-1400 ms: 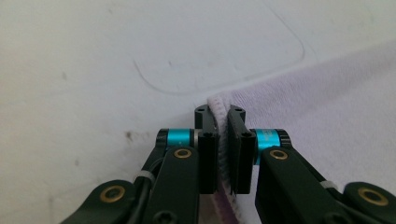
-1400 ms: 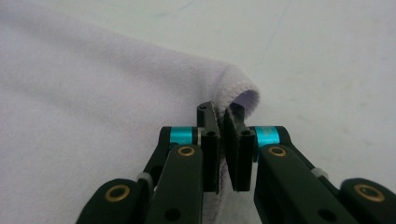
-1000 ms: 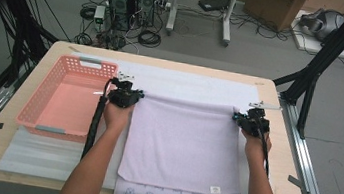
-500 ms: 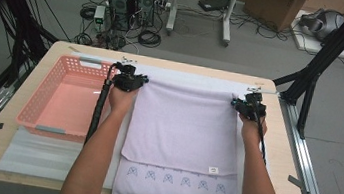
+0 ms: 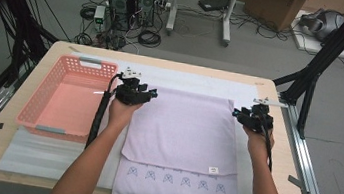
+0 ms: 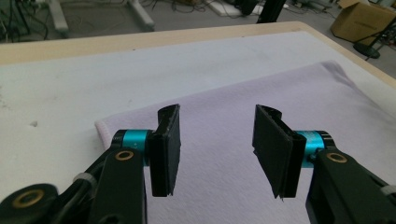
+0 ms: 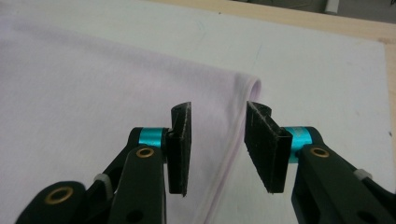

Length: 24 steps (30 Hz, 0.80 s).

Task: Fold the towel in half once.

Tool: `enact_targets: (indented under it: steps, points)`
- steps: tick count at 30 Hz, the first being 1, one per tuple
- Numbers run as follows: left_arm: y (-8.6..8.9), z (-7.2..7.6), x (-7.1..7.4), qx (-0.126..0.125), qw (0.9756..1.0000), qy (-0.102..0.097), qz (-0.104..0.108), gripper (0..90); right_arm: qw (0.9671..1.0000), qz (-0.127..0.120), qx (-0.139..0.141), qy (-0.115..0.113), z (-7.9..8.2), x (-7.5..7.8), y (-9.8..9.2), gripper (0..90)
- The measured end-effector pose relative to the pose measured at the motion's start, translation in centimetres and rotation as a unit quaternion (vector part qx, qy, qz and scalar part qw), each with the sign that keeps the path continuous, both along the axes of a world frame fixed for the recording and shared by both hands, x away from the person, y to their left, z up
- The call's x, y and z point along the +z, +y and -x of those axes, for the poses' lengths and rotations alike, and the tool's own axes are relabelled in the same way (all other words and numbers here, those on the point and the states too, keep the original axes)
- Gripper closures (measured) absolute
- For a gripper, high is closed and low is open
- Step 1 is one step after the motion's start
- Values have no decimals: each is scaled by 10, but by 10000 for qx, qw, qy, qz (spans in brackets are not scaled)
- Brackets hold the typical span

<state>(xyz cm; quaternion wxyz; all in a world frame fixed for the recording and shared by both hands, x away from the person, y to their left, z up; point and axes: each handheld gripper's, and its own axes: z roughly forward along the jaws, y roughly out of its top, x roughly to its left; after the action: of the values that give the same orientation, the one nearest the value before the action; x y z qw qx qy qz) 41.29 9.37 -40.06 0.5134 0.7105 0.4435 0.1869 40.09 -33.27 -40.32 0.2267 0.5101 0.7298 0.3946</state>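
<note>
Both the left gripper (image 5: 149, 94) and right gripper (image 5: 236, 113) have just been opening, nothing pinched between the jaws now, hovering over the far corners of the lilac towel (image 5: 183, 129) so its fold lies flat mid-table beside the pink basket (image 5: 40, 105).

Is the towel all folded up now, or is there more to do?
One fold looks done: the towel is doubled over, its top layer ending above the row of little patterns near the person. Both grippers have just been opening. The left gripper and the right gripper hang open over the far corners with nothing between their fingers. The towel is still wide, so it probably needs more folds, then may go in the pink basket.
</note>
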Motion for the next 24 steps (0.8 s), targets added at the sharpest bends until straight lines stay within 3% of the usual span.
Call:
enact_targets:
  steps: [1, 11, 18, 24]
  points:
    - [0, 6, 0, -17, 10000, 0, 29, 523, 9999, -17, 16, 131, 6, 0, -1, 583]
    - [7, 73, -9, -265, 9994, -123, 183, 518, 9996, -68, 273, 98, 79, -7, -7, 596]
    - [18, 105, -23, -375, 9992, -42, 123, 520, 9992, -6, 394, 84, 112, -19, -8, 599]
    - [28, 131, -33, -422, 9991, 7, -38, 520, 9989, -71, 421, 202, 137, -28, -11, 598]
